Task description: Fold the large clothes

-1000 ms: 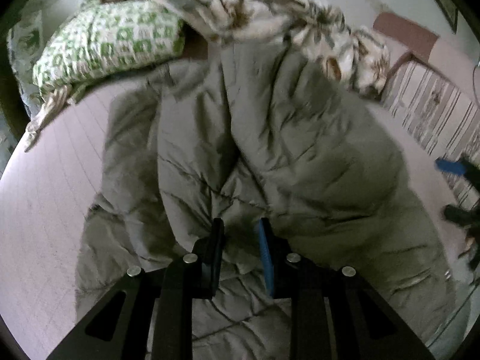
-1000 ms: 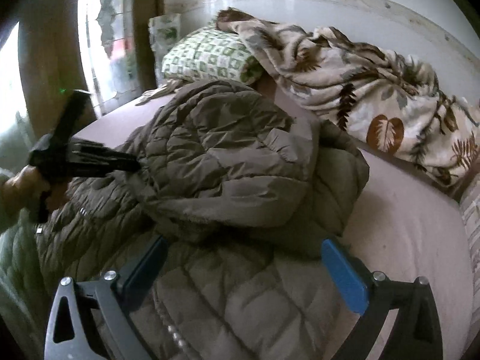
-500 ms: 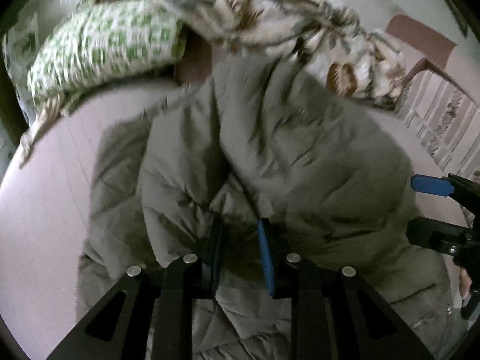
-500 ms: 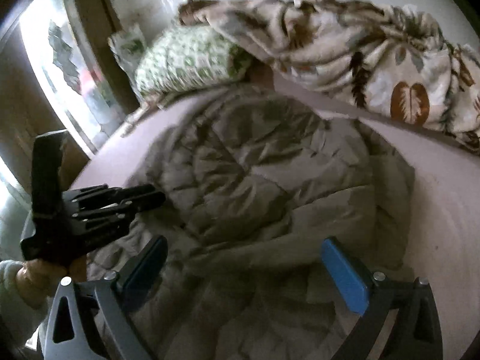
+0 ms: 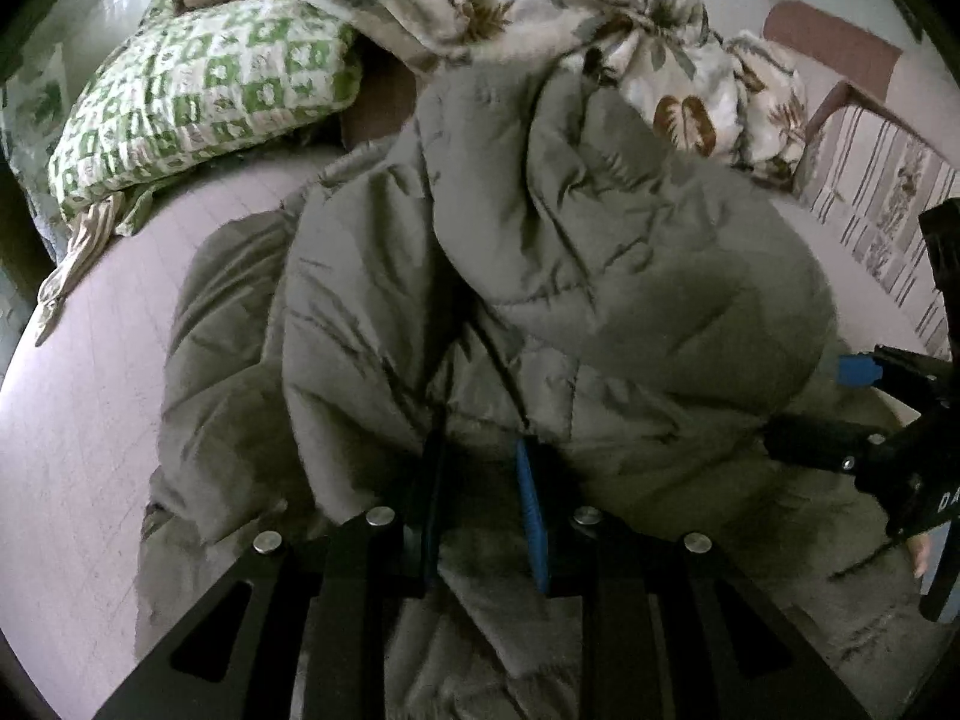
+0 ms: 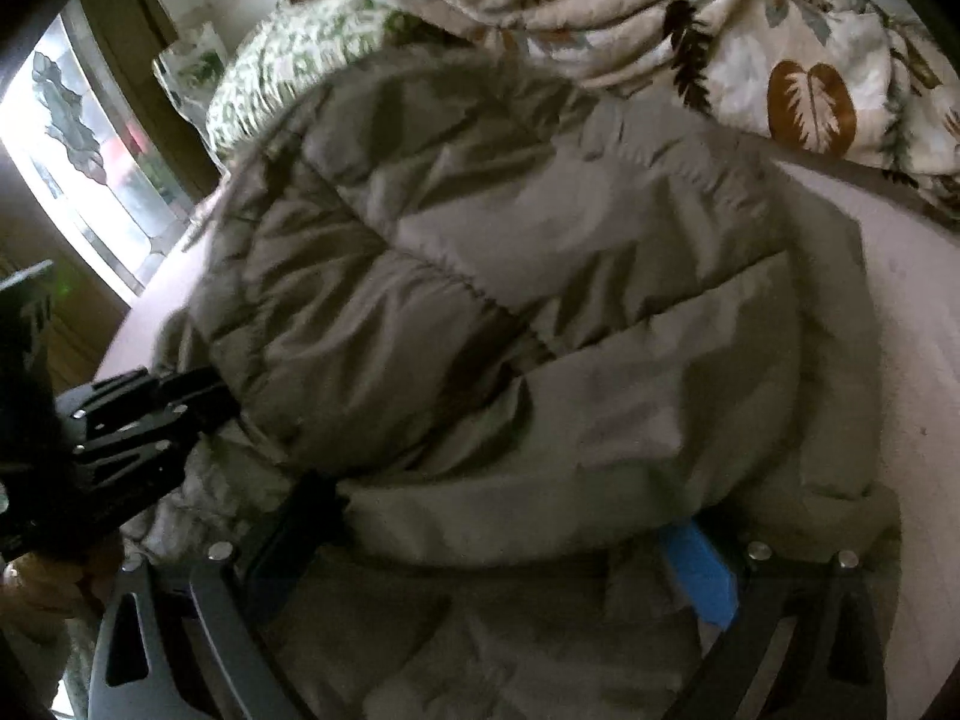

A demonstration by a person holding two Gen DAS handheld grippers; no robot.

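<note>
Black fingers of the left gripper (image 5: 480,504), one lined with a blue pad, are pinched together on a fold of an olive quilted jacket (image 5: 540,300) at its near edge. The right gripper (image 6: 498,540) has its fingers spread wide, pushed into the jacket's lower folds without clamping it. The jacket lies heaped and partly folded over itself on a pale pink bed sheet (image 5: 90,420). Beyond it, at the head of the bed, sit a green-and-white patterned pillow (image 5: 204,96) and a crumpled leaf-print blanket (image 6: 750,30).
</note>
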